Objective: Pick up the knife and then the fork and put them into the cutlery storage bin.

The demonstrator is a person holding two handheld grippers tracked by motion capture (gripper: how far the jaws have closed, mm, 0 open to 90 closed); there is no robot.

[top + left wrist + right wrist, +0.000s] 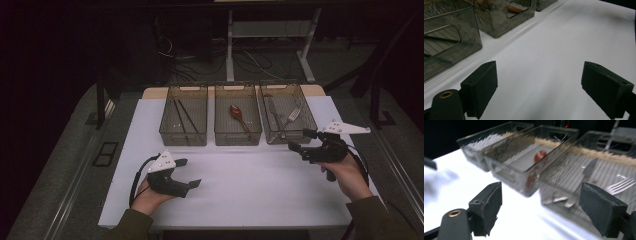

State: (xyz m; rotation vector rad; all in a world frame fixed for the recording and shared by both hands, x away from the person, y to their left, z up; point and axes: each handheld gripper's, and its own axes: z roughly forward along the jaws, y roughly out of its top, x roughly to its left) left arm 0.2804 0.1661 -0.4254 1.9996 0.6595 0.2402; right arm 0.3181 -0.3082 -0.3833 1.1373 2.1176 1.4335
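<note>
Fork (pixel 294 114) lies in right-hand bin (pixel 306 131), beside a knife (pixel 274 116) | right gripper (pixel 300 140) just in front of that bin, fingers spread, nothing between them | left gripper (pixel 189 173) over bare white surface (pixel 250 185), well apart from fork, fingers spread, nothing held | red spoon (pixel 239 117) in middle bin | chopsticks (pixel 181 119) in left bin.

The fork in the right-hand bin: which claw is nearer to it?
Right. The right claw sits just in front of the fork; the left claw is far off over the white table.
</note>
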